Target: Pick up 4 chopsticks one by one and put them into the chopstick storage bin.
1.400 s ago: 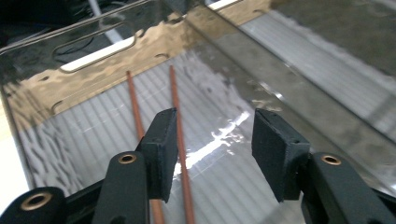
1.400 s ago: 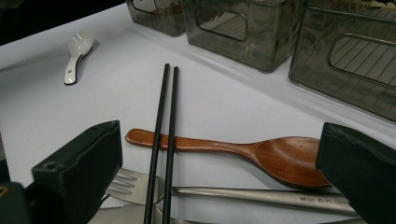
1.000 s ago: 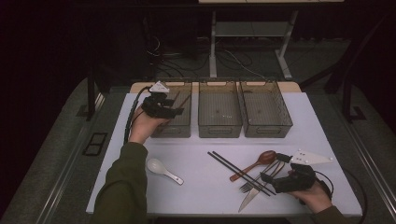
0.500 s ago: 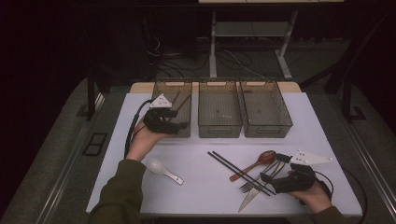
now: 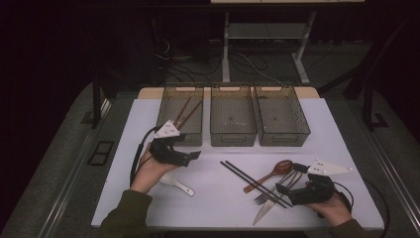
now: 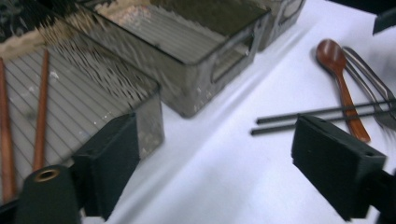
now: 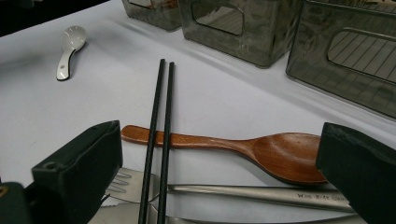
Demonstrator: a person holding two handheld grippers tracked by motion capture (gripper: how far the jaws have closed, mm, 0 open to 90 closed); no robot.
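Note:
My left gripper [image 5: 194, 155] hovers in front of the left bin [image 5: 166, 110], where two brown wooden chopsticks [image 5: 186, 112] lie. Its jaws have just been opening and stand open with nothing between them [image 6: 217, 156]. The left bin's chopsticks [image 6: 41, 112] lie beyond its left jaw. My right gripper [image 5: 283, 191] rests open at the near right, its jaws [image 7: 219, 161] either side of a pile of cutlery: a pair of black chopsticks [image 7: 159, 135], a wooden spoon [image 7: 261, 148] and a fork [image 7: 122, 181].
The middle bin [image 5: 233, 133] and the right bin [image 5: 297, 130] stand side by side at the back. A white spoon [image 5: 177, 182] lies by the left hand. A knife [image 5: 263, 212] lies near the front edge beside the fork [image 5: 262, 197].
The left hand has drawn back from above the left bin toward the near side and sunk a little. Its jaws have spread wider. The right hand has kept still.

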